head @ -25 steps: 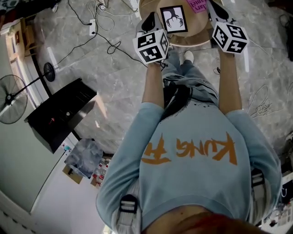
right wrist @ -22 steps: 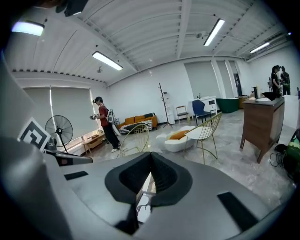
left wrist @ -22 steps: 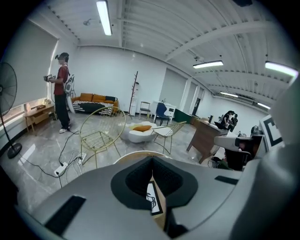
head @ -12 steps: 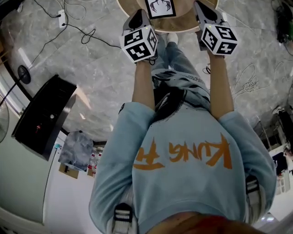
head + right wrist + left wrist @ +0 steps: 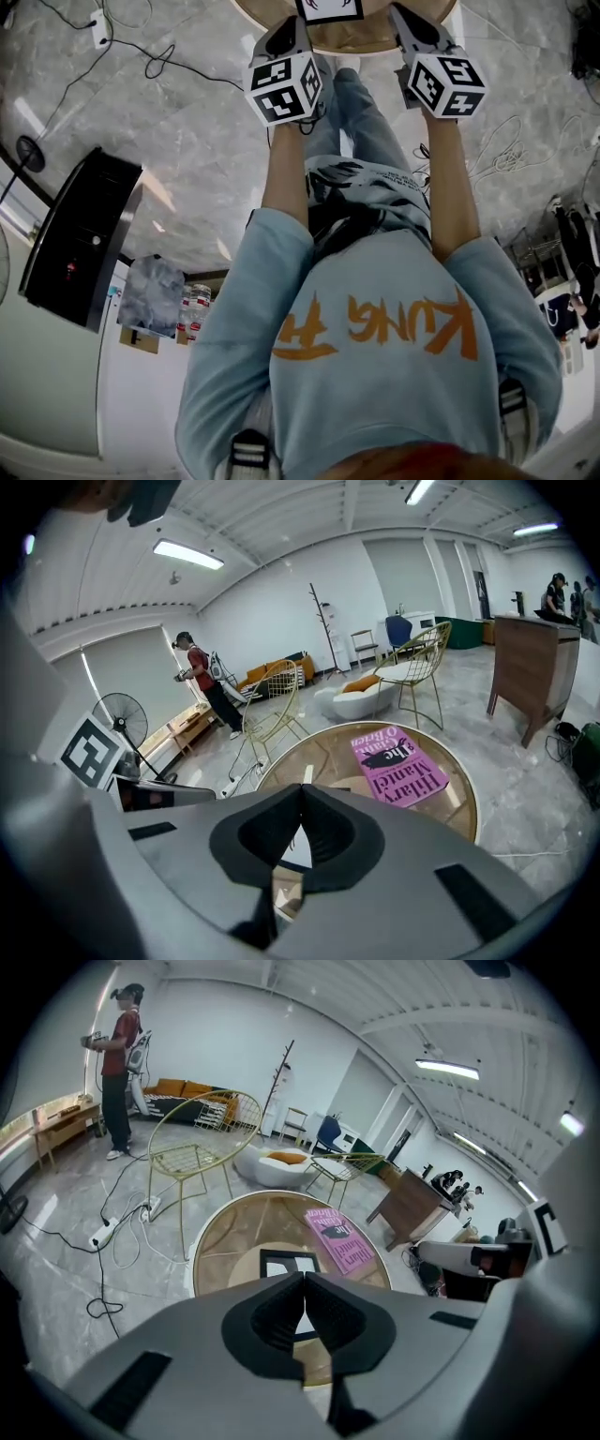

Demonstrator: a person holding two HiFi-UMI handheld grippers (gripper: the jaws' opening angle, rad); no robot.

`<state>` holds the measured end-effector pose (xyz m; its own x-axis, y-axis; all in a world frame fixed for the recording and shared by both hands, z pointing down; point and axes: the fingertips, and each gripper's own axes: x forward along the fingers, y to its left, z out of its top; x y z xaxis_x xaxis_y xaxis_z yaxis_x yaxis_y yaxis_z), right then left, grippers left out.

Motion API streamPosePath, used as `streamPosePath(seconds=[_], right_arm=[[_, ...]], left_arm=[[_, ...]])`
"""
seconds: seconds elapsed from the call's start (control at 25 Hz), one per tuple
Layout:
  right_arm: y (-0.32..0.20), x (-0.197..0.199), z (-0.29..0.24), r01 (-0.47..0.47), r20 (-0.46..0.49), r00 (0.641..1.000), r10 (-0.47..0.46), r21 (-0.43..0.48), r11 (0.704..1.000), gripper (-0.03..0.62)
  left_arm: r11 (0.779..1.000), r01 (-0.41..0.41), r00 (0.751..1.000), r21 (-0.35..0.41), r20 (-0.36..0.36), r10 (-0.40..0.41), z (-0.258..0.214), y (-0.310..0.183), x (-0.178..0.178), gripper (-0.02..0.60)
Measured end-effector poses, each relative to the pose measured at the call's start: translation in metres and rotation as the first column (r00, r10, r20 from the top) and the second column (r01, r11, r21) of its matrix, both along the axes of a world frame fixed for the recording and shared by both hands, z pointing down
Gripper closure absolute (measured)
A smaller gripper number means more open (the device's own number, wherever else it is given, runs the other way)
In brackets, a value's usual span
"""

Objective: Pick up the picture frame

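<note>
Picture frame (image 5: 330, 9) on the round table (image 5: 208, 1241), top centre of the head view, partly cut by the frame edge.
Left gripper (image 5: 303, 1283) and right gripper (image 5: 300, 797) both clenched, nothing between the jaws; they flank the frame at upper left and upper right, not touching it. Pink book (image 5: 401, 759) lies beside the frame on the same table.

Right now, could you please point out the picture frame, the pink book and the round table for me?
picture frame (image 5: 286, 1262), left gripper view, white upper part.
pink book (image 5: 403, 761), right gripper view, middle of cover.
round table (image 5: 234, 1232), left gripper view, bare glass top.
</note>
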<state>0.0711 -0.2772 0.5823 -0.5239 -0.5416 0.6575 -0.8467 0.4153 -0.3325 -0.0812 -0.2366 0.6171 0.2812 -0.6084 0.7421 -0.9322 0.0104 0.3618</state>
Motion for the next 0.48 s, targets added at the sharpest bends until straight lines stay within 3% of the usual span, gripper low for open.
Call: streamPosePath(seconds=[0.28,0.48], right_arm=[[-0.004,-0.003,0.060,0.047,-0.033,0.998,-0.049,-0.053,0.997,0.597],[0.001,-0.008,0.098,0.038,-0.034,0.999,-0.041,-0.086,0.996,0.596]], left_arm=[[0.996,0.008,0.998,-0.086,-0.058,-0.013,0.069,0.009,0.003,0.561],[0.994,-0.006,0.998,-0.109,-0.059,-0.001,0.105,0.011,0.004,0.561]])
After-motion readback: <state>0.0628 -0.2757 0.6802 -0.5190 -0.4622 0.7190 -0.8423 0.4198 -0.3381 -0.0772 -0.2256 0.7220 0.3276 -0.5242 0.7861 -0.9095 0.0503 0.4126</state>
